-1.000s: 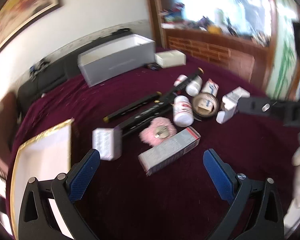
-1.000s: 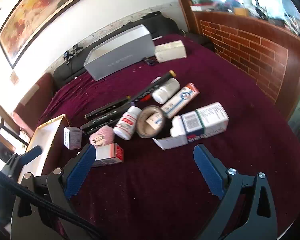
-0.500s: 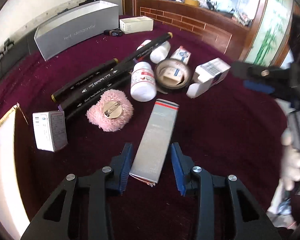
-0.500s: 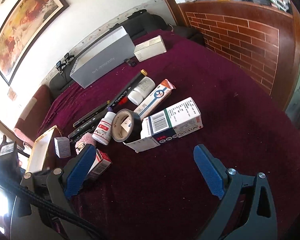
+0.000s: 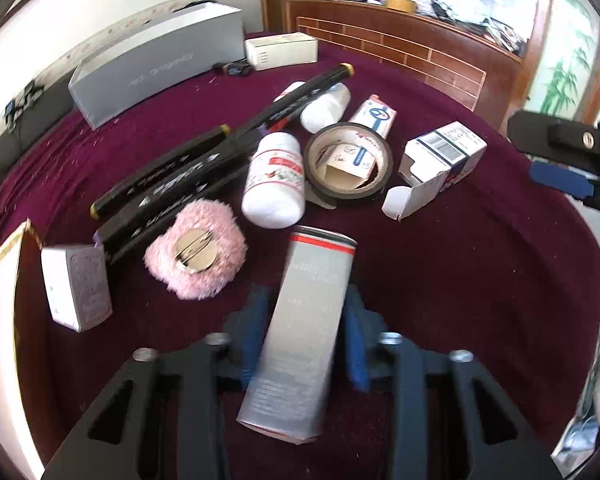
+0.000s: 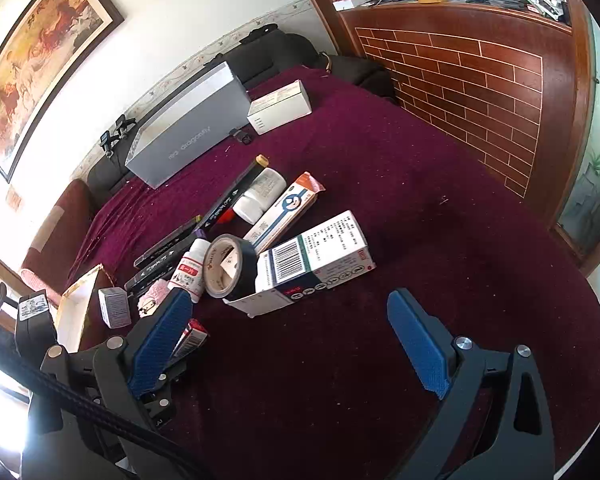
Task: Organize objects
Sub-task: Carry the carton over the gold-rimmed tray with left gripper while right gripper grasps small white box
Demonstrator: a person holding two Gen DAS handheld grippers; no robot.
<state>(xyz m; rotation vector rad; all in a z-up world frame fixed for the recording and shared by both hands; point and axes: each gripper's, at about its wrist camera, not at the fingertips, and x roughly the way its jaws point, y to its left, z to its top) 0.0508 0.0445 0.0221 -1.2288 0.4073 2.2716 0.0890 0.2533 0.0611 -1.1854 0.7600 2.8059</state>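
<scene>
Left claw: my left gripper (image 5: 304,332) is closing, its blue pads (image 5: 254,328) against both long sides of the grey carton with a red band at its far end (image 5: 308,320); I read that as a pinch.
Carton: it lies lengthwise between the fingers, red end pointing away from me toward the clutter, tilted slightly, blurred.
Right claw: my right gripper (image 6: 288,344) is spread wide with nothing between its blue pads (image 6: 416,344), hanging over bare cloth.
Surface: round table under a dark maroon velvet cloth (image 6: 440,240).
Beside the carton: fluffy pink powder puff with a gold centre (image 5: 196,252) to its left, white pill bottle with a red label (image 5: 276,178) just beyond.
Middle: black tape roll (image 5: 348,166) with a small box inside it, touching the bottle; open white medicine box with a barcode (image 6: 316,264) next to it.
Left side: black marker pens (image 5: 204,160) lying side by side; small white box (image 5: 78,286) standing near them.
Far edge: long silver-grey box (image 6: 188,124).
</scene>
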